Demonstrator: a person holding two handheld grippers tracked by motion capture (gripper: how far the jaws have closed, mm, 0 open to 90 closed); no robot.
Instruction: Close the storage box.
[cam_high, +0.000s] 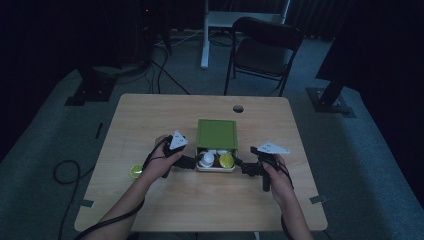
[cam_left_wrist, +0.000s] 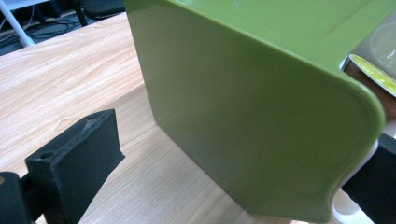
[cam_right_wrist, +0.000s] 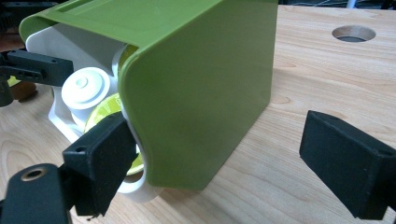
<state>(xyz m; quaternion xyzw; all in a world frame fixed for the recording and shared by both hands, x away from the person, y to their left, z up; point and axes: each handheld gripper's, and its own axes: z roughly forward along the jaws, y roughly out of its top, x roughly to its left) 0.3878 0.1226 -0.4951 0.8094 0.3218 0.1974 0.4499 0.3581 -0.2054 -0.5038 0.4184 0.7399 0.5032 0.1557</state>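
On the pale wooden table (cam_high: 150, 125), near its middle, we note a green plastic box (cam_high: 216, 133) with a square lid and rounded corners, sitting over a white inner tray (cam_high: 216, 168) that sticks out toward the person. In the tray's open end lie a white round cap (cam_high: 207, 159) and a yellow-green round lid (cam_high: 226, 160), side by side. From the right gripper view we see the green shell's flat side wall, the white tray rim beneath it, and both round pieces tucked under the lid's curve. The left gripper (cam_high: 186, 161) reaches in from the box's left side; its jaws stand spread, one well clear on the wood, the other at the near corner of the box. The right gripper (cam_high: 246, 166) comes in from the opposite side, jaws also wide apart, one close against the tray's front corner, the other free over bare wood. A small yellow-green disc (cam_high: 135, 171) lies on the table just left of the left hand (cam_high: 161, 162). A round hole (cam_high: 238, 108) marks the tabletop beyond the box.
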